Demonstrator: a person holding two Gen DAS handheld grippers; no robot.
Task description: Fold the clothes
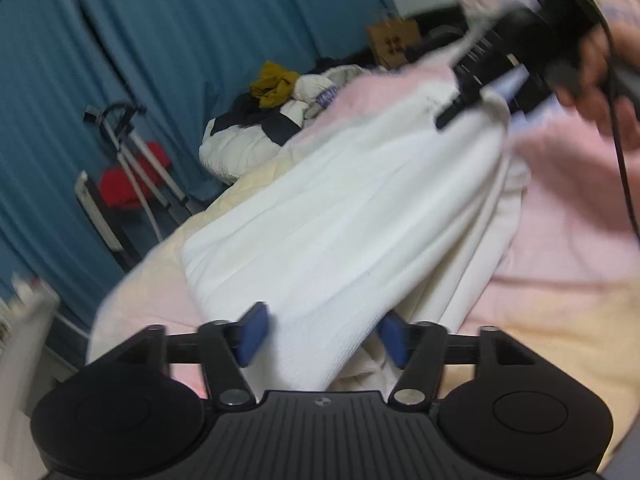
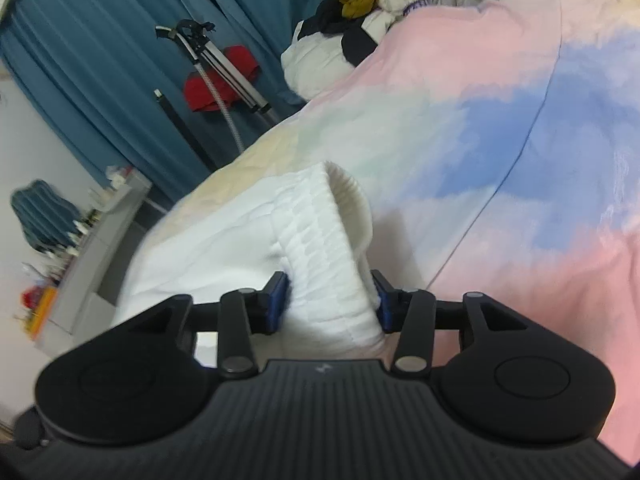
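Two close wrist views angled down over the bed (image 2: 500, 80), probably sharing the blurred clothes pile (image 1: 280, 116).

One white garment (image 1: 340, 208), two tongs (image 1: 322, 334) (image 2: 328, 300), one clothes heap (image 2: 360, 12), one bedspread (image 2: 500, 100).

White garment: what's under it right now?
The white garment lies on the pastel bedspread, which shows all around it. Anything directly beneath its folds is covered and cannot be seen.

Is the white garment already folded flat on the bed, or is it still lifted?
Still lifted, not folded: the white garment hangs stretched between both tools above the bed cover, with loose creases.
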